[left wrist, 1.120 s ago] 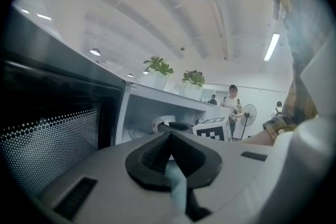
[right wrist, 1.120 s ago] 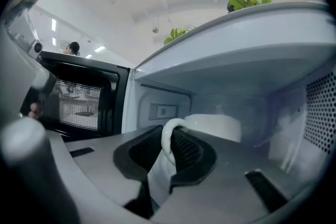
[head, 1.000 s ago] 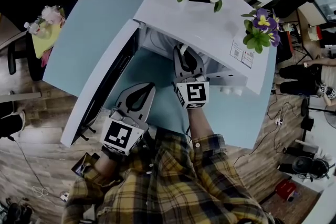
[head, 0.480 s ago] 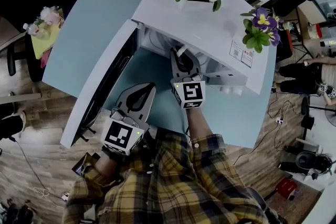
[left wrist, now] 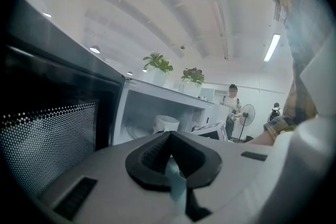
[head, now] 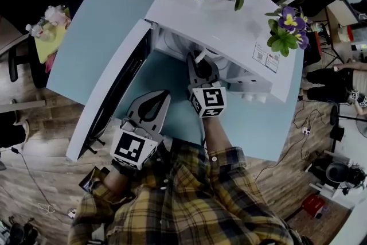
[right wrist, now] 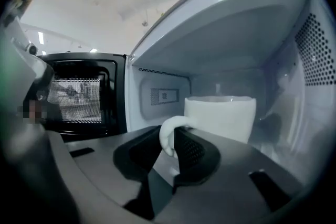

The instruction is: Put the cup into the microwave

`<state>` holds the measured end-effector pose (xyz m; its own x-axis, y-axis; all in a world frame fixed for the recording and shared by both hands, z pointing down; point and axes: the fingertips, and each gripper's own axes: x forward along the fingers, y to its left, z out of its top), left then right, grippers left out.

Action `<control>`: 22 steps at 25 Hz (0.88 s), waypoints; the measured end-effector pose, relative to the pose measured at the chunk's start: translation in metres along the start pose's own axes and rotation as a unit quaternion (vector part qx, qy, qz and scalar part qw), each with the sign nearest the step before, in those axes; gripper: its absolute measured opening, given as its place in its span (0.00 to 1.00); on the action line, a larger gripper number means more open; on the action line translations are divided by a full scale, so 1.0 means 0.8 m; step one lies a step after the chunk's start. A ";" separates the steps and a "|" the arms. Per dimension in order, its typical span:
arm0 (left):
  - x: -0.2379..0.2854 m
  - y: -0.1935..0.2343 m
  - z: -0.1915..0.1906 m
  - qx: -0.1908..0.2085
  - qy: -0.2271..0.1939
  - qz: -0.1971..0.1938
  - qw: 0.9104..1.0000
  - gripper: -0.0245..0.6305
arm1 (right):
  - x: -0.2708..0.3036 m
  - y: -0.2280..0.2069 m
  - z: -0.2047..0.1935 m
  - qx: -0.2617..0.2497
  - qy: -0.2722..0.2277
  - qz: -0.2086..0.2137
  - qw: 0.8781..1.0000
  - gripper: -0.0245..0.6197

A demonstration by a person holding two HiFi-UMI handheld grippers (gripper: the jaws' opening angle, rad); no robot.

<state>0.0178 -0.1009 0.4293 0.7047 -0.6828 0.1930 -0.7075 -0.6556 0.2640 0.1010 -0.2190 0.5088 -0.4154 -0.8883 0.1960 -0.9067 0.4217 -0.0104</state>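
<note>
1. A pale blue table (head: 92,26) carries the white microwave (head: 229,26), its door (head: 109,94) swung wide.
2. The left gripper (left wrist: 169,157) rests outside near the door, jaws pressed together on nothing.
3. The white cup (right wrist: 220,115) is inside the cavity, in the right gripper (right wrist: 170,147).
4. The jaws pinch its handle (right wrist: 167,136). Best set the cup down level, clear of the walls, before loosening.
</note>
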 end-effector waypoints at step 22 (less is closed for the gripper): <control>0.001 -0.006 -0.007 0.002 0.004 -0.007 1.000 0.03 | -0.017 -0.002 0.004 0.016 -0.041 -0.034 0.998 0.21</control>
<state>0.0222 -0.0964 0.4337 0.7148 -0.6713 0.1959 -0.6978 -0.6663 0.2630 0.1082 -0.2080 0.5032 -0.3568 -0.9268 0.1172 -0.9341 0.3555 -0.0324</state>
